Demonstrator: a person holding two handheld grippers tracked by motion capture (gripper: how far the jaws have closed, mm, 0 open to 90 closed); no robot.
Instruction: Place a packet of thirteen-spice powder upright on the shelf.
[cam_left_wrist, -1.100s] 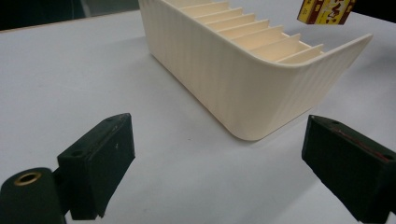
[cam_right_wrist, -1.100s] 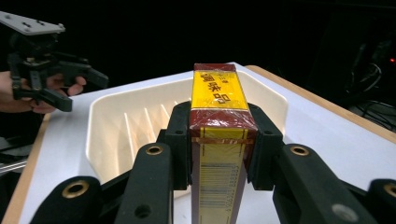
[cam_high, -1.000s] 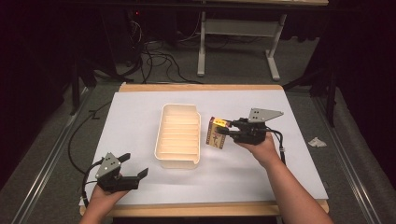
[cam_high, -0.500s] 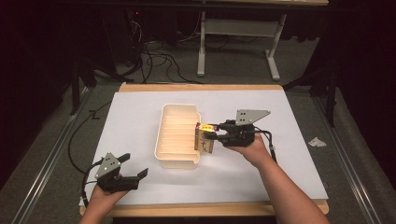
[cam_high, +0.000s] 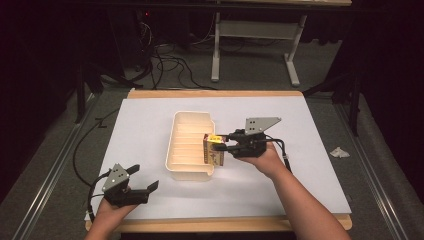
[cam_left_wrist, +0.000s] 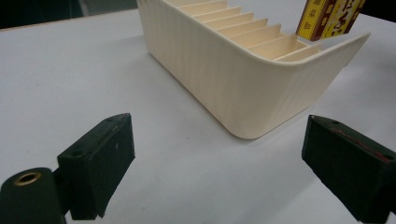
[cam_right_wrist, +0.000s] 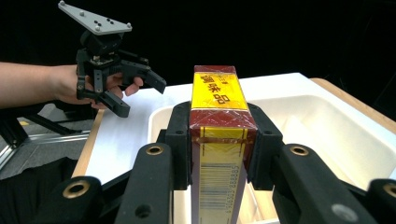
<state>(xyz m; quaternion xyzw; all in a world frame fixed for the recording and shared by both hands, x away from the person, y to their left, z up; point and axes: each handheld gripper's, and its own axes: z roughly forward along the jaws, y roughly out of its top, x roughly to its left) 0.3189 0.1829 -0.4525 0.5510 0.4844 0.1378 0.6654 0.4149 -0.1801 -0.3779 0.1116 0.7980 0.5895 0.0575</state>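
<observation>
Carried leftward since the earlier frame, the box (cam_high: 213, 150) now hangs clamped between the right gripper's (cam_high: 223, 145) jaws at the tray's (cam_high: 190, 172) near right rim, not yet slotted in, while the left gripper (cam_high: 142, 181) rests nearby, jaws spread and empty.

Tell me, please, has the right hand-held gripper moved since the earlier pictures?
Yes. The right hand-held gripper, holding the box, has moved left toward the tray; the box now overlaps its right rim.
</observation>
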